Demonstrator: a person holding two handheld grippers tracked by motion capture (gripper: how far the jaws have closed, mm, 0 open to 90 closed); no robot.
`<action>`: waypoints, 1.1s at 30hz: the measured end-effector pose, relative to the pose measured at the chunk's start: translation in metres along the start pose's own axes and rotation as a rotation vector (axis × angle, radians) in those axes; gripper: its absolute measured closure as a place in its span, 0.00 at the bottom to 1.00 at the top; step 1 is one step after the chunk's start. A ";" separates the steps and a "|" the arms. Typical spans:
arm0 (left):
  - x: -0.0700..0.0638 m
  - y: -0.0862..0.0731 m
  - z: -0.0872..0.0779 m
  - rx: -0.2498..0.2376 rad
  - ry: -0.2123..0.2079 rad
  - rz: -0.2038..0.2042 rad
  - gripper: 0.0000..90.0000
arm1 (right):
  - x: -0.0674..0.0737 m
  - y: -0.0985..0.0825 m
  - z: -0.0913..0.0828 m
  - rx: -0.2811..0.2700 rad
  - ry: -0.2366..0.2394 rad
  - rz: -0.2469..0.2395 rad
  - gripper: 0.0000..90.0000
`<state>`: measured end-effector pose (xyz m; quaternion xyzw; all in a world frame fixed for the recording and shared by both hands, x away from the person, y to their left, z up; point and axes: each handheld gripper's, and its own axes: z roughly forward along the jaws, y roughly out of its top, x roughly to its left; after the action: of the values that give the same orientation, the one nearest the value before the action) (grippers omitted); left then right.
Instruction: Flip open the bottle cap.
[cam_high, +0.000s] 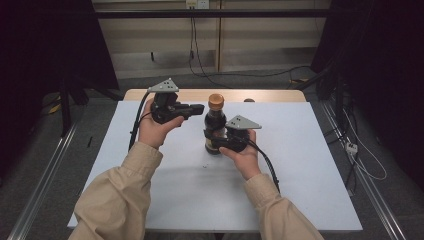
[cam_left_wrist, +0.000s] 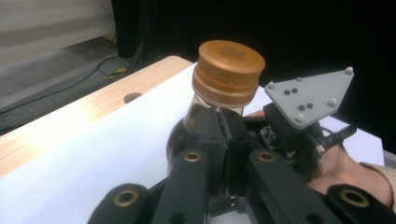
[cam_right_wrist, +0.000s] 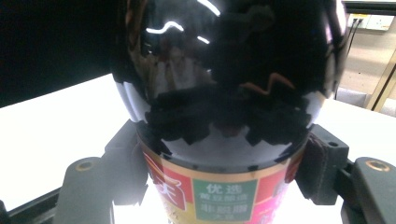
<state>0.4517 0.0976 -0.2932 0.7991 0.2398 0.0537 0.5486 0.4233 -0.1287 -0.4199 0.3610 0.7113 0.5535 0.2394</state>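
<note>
A dark glass bottle (cam_high: 215, 125) with an orange-brown cap (cam_high: 216, 101) stands upright mid-table. My right gripper (cam_high: 218, 143) is shut on its lower body; the right gripper view has the bottle (cam_right_wrist: 229, 70) and its coloured label (cam_right_wrist: 224, 200) between the two pads (cam_right_wrist: 126, 163). My left gripper (cam_high: 200, 108) is held level at the bottle's left, shut with nothing in it. In the left gripper view its closed jaw tips (cam_left_wrist: 224, 133) sit just under the cap (cam_left_wrist: 229, 70) at the neck; whether they touch I cannot tell.
A white sheet (cam_high: 300, 165) covers the wooden table (cam_high: 270, 95), which has a small hole (cam_left_wrist: 132, 97) near its far edge. The right gripper's grey plate (cam_left_wrist: 310, 95) is close behind the cap. Cables lie on the floor (cam_high: 260, 75) beyond; rails flank the table.
</note>
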 end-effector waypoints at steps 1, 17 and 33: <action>0.001 0.000 0.000 0.001 0.006 -0.002 1.00 | 0.000 0.000 0.000 0.000 0.000 0.000 0.33; -0.005 0.017 0.004 0.039 0.015 0.049 1.00 | 0.001 0.000 0.000 0.003 -0.004 -0.004 0.34; -0.008 0.026 0.010 0.069 0.014 0.058 1.00 | 0.001 0.001 -0.002 0.016 -0.019 0.000 0.35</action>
<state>0.4561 0.0785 -0.2721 0.8237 0.2223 0.0669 0.5173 0.4215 -0.1286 -0.4186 0.3681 0.7135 0.5442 0.2433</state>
